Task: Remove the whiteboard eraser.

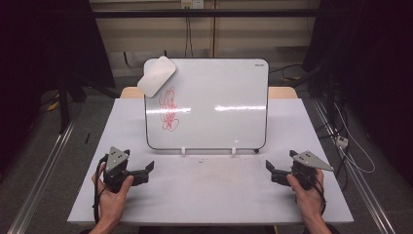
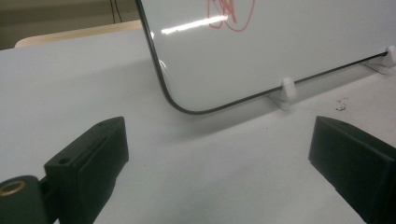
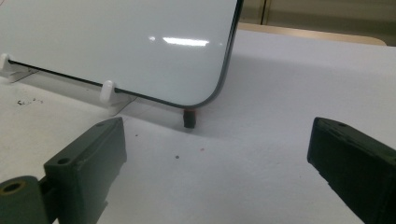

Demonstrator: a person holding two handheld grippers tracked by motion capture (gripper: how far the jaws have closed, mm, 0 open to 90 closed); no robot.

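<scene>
Table (image 1: 209, 195): white top, seen from above in the high view; faint dark specks lie on the surface in front of the whiteboard.
Whiteboard (image 1: 214, 97): stands tilted back near the middle of the table, dark thin frame, rounded corners.
Whiteboard supports: two small white clips (image 1: 183, 151) hold the bottom edge; both also appear in the left gripper view (image 2: 288, 88) and the right gripper view (image 3: 108, 91).
Red scribble (image 1: 169, 109): marker lines on the left part of the board face; the lower loops appear at the top of the left gripper view (image 2: 231, 14).
Eraser (image 1: 156, 76): white, rounded oblong, set against the upper left corner of the whiteboard, tilted, overhanging the frame.
Small dark peg (image 3: 188, 118): stands on the table under the board's lower corner in the right gripper view; its type cannot be determined.
Left gripper (image 1: 139, 171): held in the left hand (image 1: 113, 195) at the near left of the table, well apart from the board; jaws spread wide with nothing between them.
Right gripper (image 1: 278, 171): held in the right hand (image 1: 306, 192) at the near right of the table, well apart from the board; jaws spread wide with nothing between them.
</scene>
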